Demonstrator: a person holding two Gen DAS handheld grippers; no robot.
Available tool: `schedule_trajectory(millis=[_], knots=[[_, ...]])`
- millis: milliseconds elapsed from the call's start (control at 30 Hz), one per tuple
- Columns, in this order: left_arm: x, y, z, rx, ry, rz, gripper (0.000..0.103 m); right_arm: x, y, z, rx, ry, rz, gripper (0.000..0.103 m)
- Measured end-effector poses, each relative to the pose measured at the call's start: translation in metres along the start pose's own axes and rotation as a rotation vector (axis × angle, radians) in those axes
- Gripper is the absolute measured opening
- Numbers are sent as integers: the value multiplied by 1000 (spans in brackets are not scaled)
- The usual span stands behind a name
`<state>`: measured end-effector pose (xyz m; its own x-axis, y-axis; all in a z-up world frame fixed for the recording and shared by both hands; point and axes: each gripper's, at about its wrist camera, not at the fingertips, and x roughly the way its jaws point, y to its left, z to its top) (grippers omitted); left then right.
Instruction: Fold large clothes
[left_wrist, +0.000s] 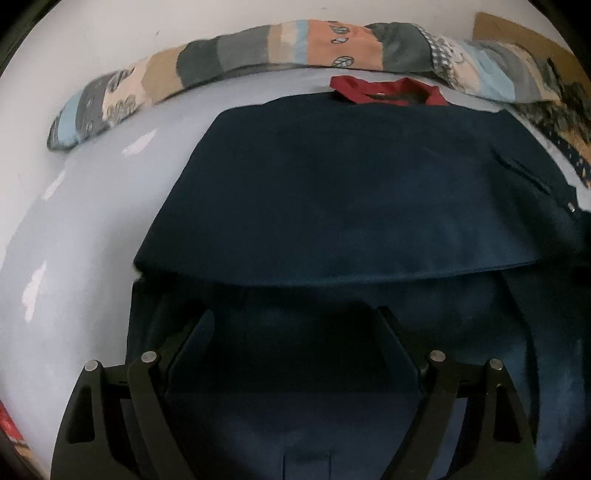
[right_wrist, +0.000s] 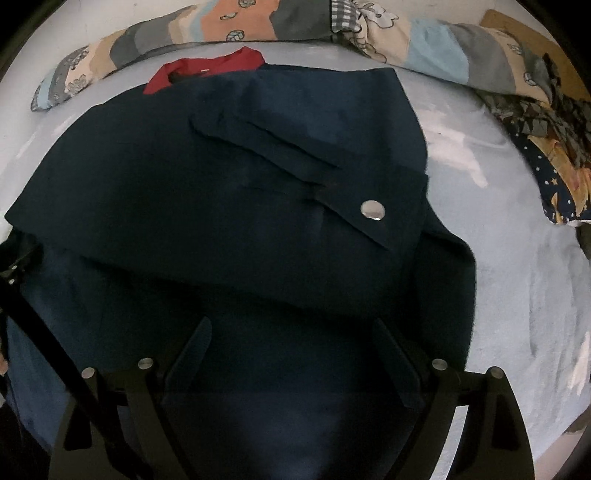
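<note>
A large navy jacket (left_wrist: 351, 192) with a red collar lining (left_wrist: 388, 90) lies on a pale blue bed sheet (left_wrist: 74, 221). Its sides are folded inward over the body. In the right wrist view the jacket (right_wrist: 221, 184) shows a folded sleeve with a cuff tab and a silver snap (right_wrist: 372, 211). My left gripper (left_wrist: 295, 321) is open above the jacket's near hem, holding nothing. My right gripper (right_wrist: 293, 328) is open above the near hem too, empty. Part of the left gripper shows at the left edge of the right wrist view (right_wrist: 22, 280).
A patchwork quilt (left_wrist: 295, 44) is bunched along the far edge of the bed against a white wall. More patterned bedding (right_wrist: 546, 140) lies at the right. Bare sheet (right_wrist: 517, 277) lies right of the jacket.
</note>
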<state>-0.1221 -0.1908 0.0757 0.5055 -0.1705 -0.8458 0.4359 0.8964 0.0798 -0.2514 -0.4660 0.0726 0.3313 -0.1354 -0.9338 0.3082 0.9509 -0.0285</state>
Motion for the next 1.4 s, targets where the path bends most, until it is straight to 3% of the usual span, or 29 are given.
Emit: schedule_trajectory(millis=[167, 267, 533, 733, 833, 1233, 1267, 1300, 1333, 1400], knots=[[-35, 18, -26, -121, -18, -53, 86, -38, -14, -18, 53, -50, 98, 92], [-54, 27, -52, -166, -15, -45, 86, -65, -23, -44, 86, -84, 137, 92], [-108, 53, -127, -257, 13, -30, 86, -107, -44, -155, 234, -82, 238, 92], [-126, 76, -170, -332, 53, -38, 87, -112, -63, -214, 400, -60, 284, 94], [-126, 81, -178, -344, 75, -50, 87, -110, -51, -226, 404, -46, 308, 94], [-129, 86, -185, -368, 98, -62, 87, -83, -19, -232, 303, 49, 209, 94], [-129, 87, -186, -366, 98, -60, 87, -80, -20, -232, 309, 53, 217, 89], [-129, 88, -186, -366, 99, -59, 87, -78, -22, -235, 327, 59, 230, 62], [-130, 88, -187, -369, 101, -64, 87, -78, -23, -235, 336, 56, 208, 41], [-130, 91, -189, -374, 110, -67, 87, -84, -32, -237, 376, 21, 264, 34]])
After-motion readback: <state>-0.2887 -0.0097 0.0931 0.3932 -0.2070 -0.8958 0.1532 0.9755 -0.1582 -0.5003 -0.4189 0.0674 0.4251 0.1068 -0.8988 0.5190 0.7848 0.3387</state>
